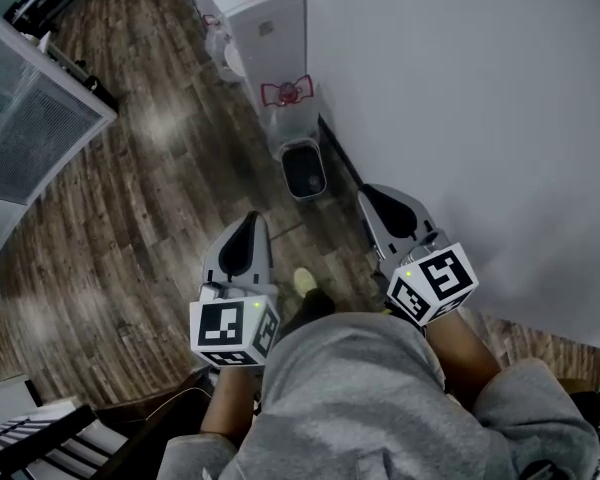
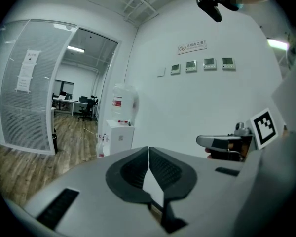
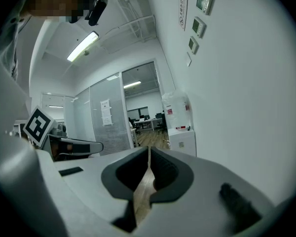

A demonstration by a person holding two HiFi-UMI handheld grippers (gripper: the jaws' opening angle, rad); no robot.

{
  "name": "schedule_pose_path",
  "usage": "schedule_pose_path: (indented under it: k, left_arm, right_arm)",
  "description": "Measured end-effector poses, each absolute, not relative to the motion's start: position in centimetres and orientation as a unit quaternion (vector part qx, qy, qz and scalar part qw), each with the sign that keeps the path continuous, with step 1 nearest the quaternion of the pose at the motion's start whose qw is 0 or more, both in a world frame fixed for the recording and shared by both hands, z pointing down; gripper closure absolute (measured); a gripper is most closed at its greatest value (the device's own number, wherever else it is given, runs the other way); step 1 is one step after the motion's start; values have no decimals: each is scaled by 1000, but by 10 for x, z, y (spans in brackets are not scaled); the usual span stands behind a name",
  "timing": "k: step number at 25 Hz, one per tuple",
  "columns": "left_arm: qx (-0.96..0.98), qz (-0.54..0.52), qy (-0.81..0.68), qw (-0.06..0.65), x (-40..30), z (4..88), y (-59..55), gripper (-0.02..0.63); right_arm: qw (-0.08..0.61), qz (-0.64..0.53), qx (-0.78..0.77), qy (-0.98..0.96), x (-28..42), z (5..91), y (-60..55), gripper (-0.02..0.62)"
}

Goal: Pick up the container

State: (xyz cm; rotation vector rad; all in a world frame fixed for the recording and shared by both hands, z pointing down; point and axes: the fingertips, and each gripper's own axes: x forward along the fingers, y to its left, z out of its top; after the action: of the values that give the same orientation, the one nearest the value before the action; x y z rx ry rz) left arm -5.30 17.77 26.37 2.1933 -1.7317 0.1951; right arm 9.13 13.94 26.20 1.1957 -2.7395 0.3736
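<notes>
A small dark open-topped container stands on the wooden floor against the white wall, just in front of a water dispenser. I hold both grippers at waist height, pointing forward. My left gripper is short of the container and to its left, and its jaws are shut with nothing between them. My right gripper is close to the wall, to the right of the container, also shut and empty. Neither gripper view shows the container; the gripper bodies hide the floor below.
A white water dispenser with a bottle on top stands by the wall. A curved glass partition is at the left, with an office of desks and chairs beyond it. A dark chair is at my lower left.
</notes>
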Motion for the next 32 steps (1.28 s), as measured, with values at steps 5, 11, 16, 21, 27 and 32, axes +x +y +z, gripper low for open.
schedule_pose_path:
  k: [5,11,16,21,27,32]
  left_arm:
    - [778,71,-602,167,-72,269,152,591]
    - [785,70,-593,167,-89,270,131,591]
    - [785,73,-594,164,-99,274,123,591]
    - [785,58,-590,177,-102,270,121,591]
    - [785,57,-588,188,-101,274,112,591]
    - [787,67,-585,185,-94,277,89,591]
  right_arm:
    - [63,121,400,-906,70,267,117,565]
    - [67,121,410,-902,53,268,102,565]
    - [72,115,407,-903,43,271,96,565]
    - [75,119,408,-902,40,272,93,565]
    - [80,114,405,-903,38,275,82,565]
    - [74,117,412,-900,48,279,57,565]
